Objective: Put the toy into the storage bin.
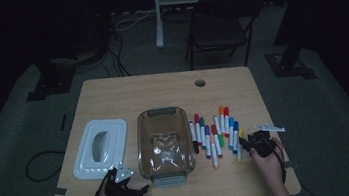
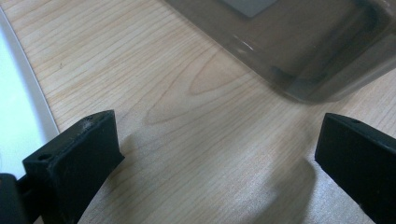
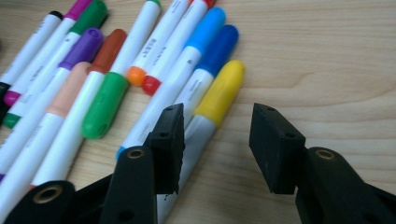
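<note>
Right now the yellow marker point(image 3: 219, 93) lies flat on the counter point(image 1: 161, 87), outermost in the marker row point(image 1: 214, 133), just beside the dark blue marker point(image 3: 212, 58). Right gripper point(image 3: 217, 135) sits low over its white barrel end: fingers point(image 3: 170, 140) partly spread, one finger over the barrel, the other on bare wood to the side. Nothing pinched; a clear gap shows between the far finger and the marker. Cannot tell whether the near finger touches the barrel.

Rest of the row fans out beside it: light blue, red, orange, green, brown, purple, magenta and black caps, all lying flat, most touching their neighbours.

Clear bin point(image 1: 164, 144) stands mid-counter, just beside the row. White lid point(image 1: 100, 147) lies on the bin's other side.

Left gripper point(image 1: 122, 177) rests at the near counter edge between lid and bin, fingers point(image 2: 79, 154) spread wide, holding nothing, bare wood between them.
</note>
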Action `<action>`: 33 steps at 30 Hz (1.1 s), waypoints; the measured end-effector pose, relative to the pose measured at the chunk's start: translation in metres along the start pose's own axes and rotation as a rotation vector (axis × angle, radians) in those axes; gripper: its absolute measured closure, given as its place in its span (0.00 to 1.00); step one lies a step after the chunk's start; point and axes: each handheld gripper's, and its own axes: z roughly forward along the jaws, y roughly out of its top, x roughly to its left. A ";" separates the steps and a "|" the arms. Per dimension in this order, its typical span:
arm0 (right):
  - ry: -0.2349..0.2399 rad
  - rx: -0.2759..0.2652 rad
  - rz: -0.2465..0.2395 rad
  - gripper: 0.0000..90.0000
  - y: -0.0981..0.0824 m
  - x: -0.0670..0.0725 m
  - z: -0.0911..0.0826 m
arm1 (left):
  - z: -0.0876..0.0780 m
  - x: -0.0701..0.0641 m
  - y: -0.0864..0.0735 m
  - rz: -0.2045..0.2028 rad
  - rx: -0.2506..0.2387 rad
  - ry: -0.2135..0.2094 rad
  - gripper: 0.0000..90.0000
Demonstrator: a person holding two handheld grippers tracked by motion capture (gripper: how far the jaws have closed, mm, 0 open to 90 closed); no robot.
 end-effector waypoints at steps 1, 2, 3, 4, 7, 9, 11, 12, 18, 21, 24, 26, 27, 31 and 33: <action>-0.005 0.003 -0.004 0.60 -0.001 0.001 0.001 | 0.000 0.000 0.000 0.002 0.002 0.003 0.01; -0.016 0.012 -0.011 0.63 -0.001 0.002 0.002 | 0.000 -0.001 0.000 0.003 0.002 0.004 0.01; -0.030 0.025 -0.021 0.67 -0.002 0.003 0.004 | 0.000 -0.001 0.000 0.004 0.002 0.004 0.01; -0.048 0.034 -0.024 0.69 -0.003 0.003 0.005 | 0.000 -0.001 0.000 0.004 0.002 0.004 0.01; -0.091 0.040 -0.027 0.82 -0.003 0.002 0.004 | 0.000 -0.001 0.000 0.002 0.002 0.004 0.01; -0.111 0.043 -0.027 0.84 -0.003 0.001 0.004 | 0.000 0.000 0.000 -0.006 -0.001 0.003 0.01; -0.117 0.039 0.002 0.85 -0.003 -0.003 0.002 | 0.000 0.000 0.000 -0.010 0.000 -0.002 0.01; -0.121 0.037 0.006 0.85 -0.003 -0.005 0.001 | 0.000 0.001 0.001 -0.019 -0.001 -0.007 0.01; -0.109 0.004 0.024 0.85 0.005 -0.009 -0.013 | -0.003 0.004 0.007 -0.032 -0.003 -0.008 0.01; -0.110 -0.009 0.018 0.85 0.010 -0.008 -0.017 | -0.005 0.005 0.011 -0.030 -0.011 -0.001 0.01; -0.092 -0.033 0.017 0.85 0.018 -0.005 -0.024 | -0.006 0.009 0.017 -0.042 -0.024 0.026 0.01; -0.085 -0.037 0.015 0.85 0.020 -0.004 -0.025 | -0.005 0.010 0.019 -0.041 -0.026 0.035 0.01; -0.081 -0.040 0.014 0.85 0.022 -0.002 -0.027 | -0.004 0.011 0.021 -0.042 -0.031 0.040 0.01; -0.042 -0.057 0.000 0.85 0.030 0.009 -0.033 | -0.002 0.012 0.026 -0.043 -0.035 0.062 0.01; -0.008 -0.073 -0.014 0.85 0.038 0.020 -0.039 | -0.003 0.010 0.028 -0.048 -0.049 0.050 0.01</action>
